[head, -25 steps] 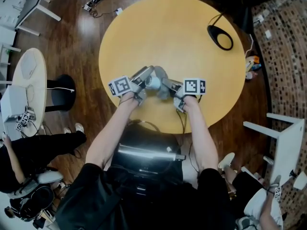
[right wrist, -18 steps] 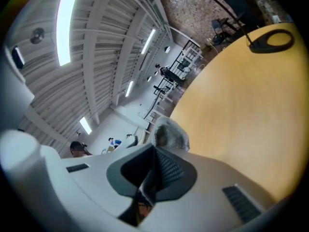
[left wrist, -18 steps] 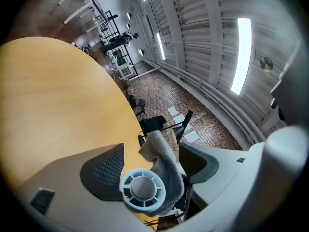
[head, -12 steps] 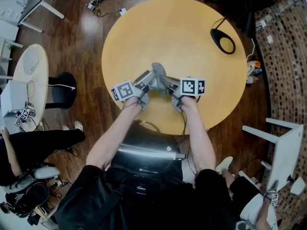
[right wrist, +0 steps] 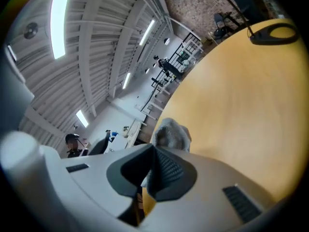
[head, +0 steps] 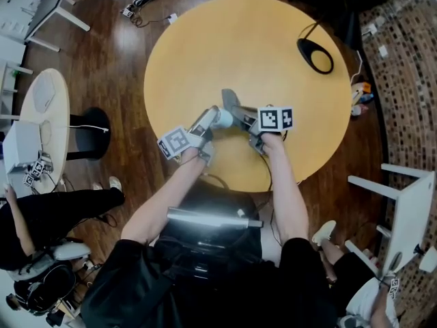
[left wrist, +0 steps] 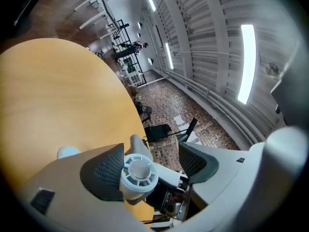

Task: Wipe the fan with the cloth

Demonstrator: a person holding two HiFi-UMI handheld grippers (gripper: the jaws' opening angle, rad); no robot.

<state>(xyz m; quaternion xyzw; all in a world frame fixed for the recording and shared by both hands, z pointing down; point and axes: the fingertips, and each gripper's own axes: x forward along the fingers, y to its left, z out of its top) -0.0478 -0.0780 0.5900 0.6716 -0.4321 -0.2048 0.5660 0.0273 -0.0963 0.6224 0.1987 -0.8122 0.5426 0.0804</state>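
Observation:
My left gripper is over the round yellow table and is shut on a small pale blue and white fan. In the left gripper view the fan's round grille faces the camera. It lies against the left pad, with a gap to the other pad. My right gripper is shut on a grey cloth. The cloth's bunched end sticks out past the closed jaws. It hangs just beyond the fan, close to it, and I cannot tell whether they touch.
A black loop-shaped device with a cable lies at the table's far right, also seen in the right gripper view. A small pale blue object rests on the table. A white side table stands left and white furniture right.
My left gripper has drawn back toward the near left with the fan. The right gripper has rolled, and the cloth now sits a little farther up the table than the fan.

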